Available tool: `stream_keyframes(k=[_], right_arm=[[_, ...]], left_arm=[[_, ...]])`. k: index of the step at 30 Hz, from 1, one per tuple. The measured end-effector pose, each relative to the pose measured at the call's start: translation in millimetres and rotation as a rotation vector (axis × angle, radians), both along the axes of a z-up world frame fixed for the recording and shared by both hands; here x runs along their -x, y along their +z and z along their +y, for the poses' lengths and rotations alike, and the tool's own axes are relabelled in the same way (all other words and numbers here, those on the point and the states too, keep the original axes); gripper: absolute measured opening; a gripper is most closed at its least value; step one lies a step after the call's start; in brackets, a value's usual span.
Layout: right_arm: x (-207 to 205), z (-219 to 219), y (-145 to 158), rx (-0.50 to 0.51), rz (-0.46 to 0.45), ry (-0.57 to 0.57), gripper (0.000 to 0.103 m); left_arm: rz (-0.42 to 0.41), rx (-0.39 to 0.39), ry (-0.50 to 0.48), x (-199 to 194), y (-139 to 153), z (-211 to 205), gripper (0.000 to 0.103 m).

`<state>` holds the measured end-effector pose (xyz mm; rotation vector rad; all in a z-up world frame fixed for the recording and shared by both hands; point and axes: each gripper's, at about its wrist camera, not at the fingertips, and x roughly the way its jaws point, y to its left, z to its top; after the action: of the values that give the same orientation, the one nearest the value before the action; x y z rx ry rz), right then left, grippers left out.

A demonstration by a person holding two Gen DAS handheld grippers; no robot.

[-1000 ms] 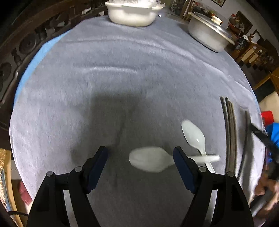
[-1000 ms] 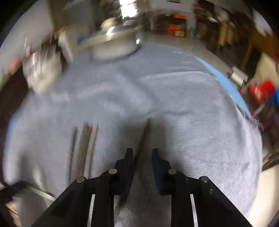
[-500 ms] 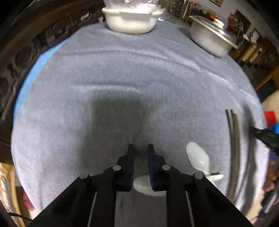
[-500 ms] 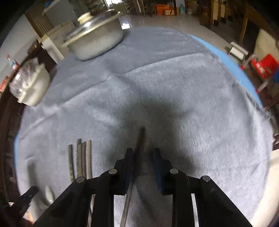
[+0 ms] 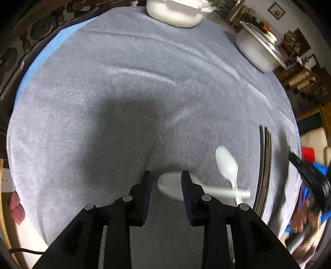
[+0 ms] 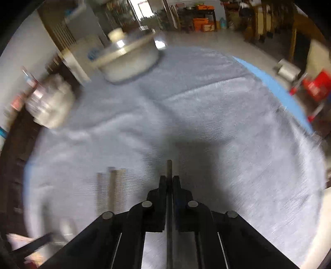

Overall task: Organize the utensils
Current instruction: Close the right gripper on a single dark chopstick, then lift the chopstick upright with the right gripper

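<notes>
Two white plastic spoons lie crossed on the grey cloth: one (image 5: 169,185) has its bowl between my left fingertips, the other (image 5: 227,163) lies to its right. My left gripper (image 5: 165,175) is partly open around the first spoon's bowl, not clamped. Several dark chopsticks (image 5: 264,165) lie side by side further right; they also show in the right wrist view (image 6: 111,186). My right gripper (image 6: 169,180) is shut on a single dark chopstick (image 6: 169,169) that sticks out ahead of the fingertips, above the cloth.
A white bowl (image 5: 175,12) stands at the far edge and a lidded pot (image 5: 258,49) at the far right, also in the right wrist view (image 6: 128,60). A wrapped bowl (image 6: 49,103) sits at the left. The cloth's edge (image 6: 279,89) drops off on the right.
My left gripper was wide open, then shut, and now stands partly open around the spoon bowl. My right gripper closed tight on the chopstick and moved with it.
</notes>
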<state>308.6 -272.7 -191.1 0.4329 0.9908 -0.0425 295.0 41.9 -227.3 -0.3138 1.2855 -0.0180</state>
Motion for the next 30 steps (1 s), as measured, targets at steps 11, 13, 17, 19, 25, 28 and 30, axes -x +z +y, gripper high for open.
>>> stream_keyframes(k=[11, 13, 17, 19, 25, 28, 30], right_arm=[[49.5, -38.9, 33.4, -0.190, -0.185, -0.005, 0.006], [52.1, -42.6, 35.4, -0.209, -0.194, -0.009, 0.006], [55.7, -44.2, 41.3, -0.264, -0.229, -0.005, 0.006], [58.1, -45.5, 44.9, -0.287, -0.245, -0.001, 0.006], [57.9, -37.7, 52.5, -0.233, -0.236, 0.009, 0.006], [50.7, -40.8, 39.9, -0.240, -0.205, -0.006, 0.006], [44.0, -42.8, 29.0, -0.244, -0.170, -0.016, 0.006]], left_arm=[[-0.133, -0.071, 0.005, 14.7, 9.7, -6.5, 0.000], [-0.158, -0.093, -0.003, 18.6, 18.8, -3.4, 0.000], [-0.203, -0.112, -0.019, 19.3, 35.6, -2.3, 0.000], [-0.211, -0.098, -0.020, 18.0, 42.5, 0.1, 0.000], [-0.246, -0.138, -0.174, 3.3, 65.8, -42.4, 0.000], [-0.233, -0.193, -0.256, -20.1, 67.7, -78.5, 0.000], [-0.190, -0.200, -0.316, -41.7, 62.4, -105.7, 0.000]])
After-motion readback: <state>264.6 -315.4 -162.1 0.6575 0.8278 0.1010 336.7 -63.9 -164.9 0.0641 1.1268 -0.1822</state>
